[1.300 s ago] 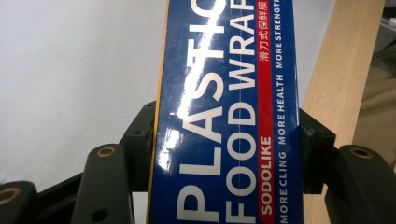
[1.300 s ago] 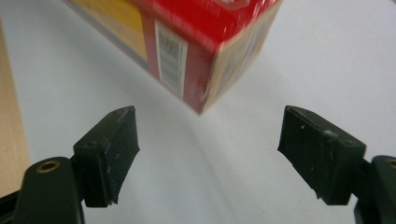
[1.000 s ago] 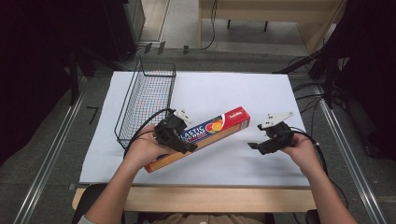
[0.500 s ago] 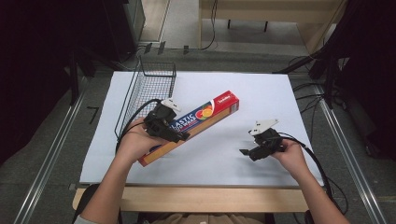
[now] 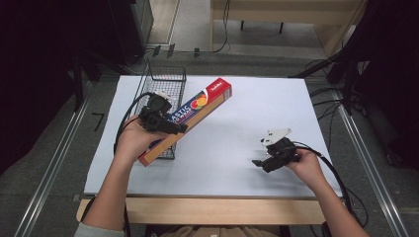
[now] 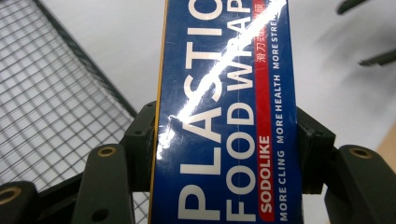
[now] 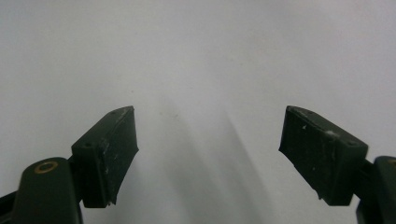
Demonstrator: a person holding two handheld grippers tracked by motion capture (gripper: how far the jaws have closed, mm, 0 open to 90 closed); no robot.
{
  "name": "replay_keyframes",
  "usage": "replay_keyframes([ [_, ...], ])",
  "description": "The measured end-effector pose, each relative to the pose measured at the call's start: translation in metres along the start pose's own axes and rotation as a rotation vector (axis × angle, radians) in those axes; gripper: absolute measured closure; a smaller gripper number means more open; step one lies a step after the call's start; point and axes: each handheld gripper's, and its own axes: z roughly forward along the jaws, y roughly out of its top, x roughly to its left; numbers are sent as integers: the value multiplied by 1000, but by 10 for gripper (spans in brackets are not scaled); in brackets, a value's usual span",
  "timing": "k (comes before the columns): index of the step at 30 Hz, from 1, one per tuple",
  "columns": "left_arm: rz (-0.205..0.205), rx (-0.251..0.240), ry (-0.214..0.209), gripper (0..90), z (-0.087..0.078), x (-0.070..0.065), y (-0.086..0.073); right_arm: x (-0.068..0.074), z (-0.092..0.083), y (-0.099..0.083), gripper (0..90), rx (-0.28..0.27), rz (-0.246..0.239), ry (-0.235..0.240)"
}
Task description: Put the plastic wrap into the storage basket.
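Box: a long, glossy cardboard plastic food wrap box (image 5: 190, 116), blue with red ends and white lettering, held tilted above the near end of the basket, its far end over the table.
Left gripper (image 5: 165, 123): black jaws clamped on both long sides of the box.
Basket: dark wire mesh basket (image 5: 165, 84), rectangular, at the table's left.
Right gripper (image 7: 208, 156): jaws spread wide, holding nothing, low over the table.
Table: matte white top (image 5: 257, 106), wooden front edge.
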Motion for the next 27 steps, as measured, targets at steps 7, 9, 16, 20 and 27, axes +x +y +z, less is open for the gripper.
replay_keyframes([
  [7, -47, 3, 77, 399, 4, 19, 16, 3, 3, -1, 197, 39, -45, -17],
  [9, -77, 1, 97, 399, 3, 25, 19, 4, 3, 0, 197, 34, -50, -17],
  [16, -152, -12, 122, 399, 4, 43, 21, 4, 1, 1, 196, 6, -29, 1],
  [20, -201, -5, 165, 399, 5, 53, 23, 4, 2, 1, 197, 21, -37, -1],
  [27, -251, -21, 188, 399, 7, 66, 21, 4, 4, 0, 197, 33, -41, 3],
])
